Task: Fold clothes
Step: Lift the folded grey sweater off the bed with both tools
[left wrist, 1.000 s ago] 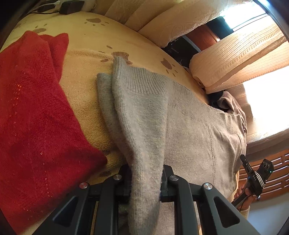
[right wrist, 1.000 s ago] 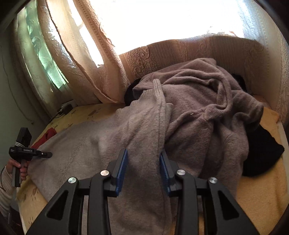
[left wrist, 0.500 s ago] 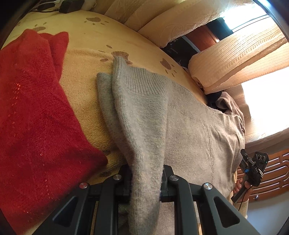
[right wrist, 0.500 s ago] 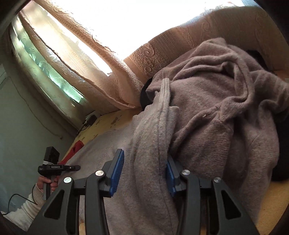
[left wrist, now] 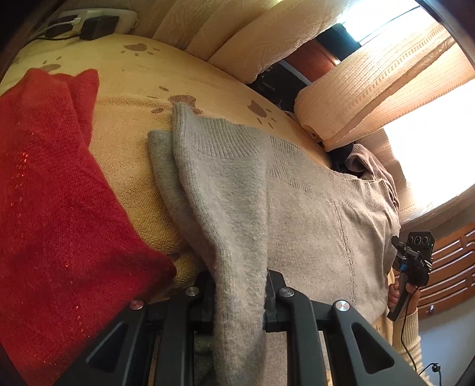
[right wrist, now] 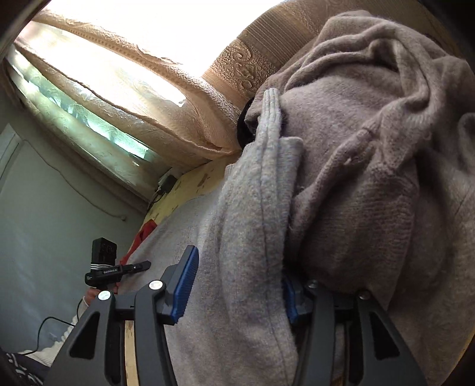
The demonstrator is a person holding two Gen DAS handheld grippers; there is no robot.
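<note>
A light grey knitted sweater (left wrist: 311,213) lies spread on the yellow bed cover (left wrist: 127,98). My left gripper (left wrist: 239,297) is shut on a raised fold of it at its near edge. In the right wrist view the same grey sweater (right wrist: 246,237) runs up in a ridge between the jaws of my right gripper (right wrist: 237,282), which are opening. The left blue pad (right wrist: 184,285) stands clear of the cloth and the right pad is half hidden behind it. Each gripper shows small in the other's view, held by a hand.
A red knitted garment (left wrist: 53,193) lies left of the sweater. A crumpled brown-grey knit pile (right wrist: 371,148) lies heaped right of it, over something black. Curtains (left wrist: 371,77) hang along the far side. A power strip (left wrist: 89,20) lies at the bed's far corner.
My right gripper's jaws have spread apart around the sweater ridge, and its view has rolled and come closer to the cloth. The left gripper keeps its hold, unmoved.
</note>
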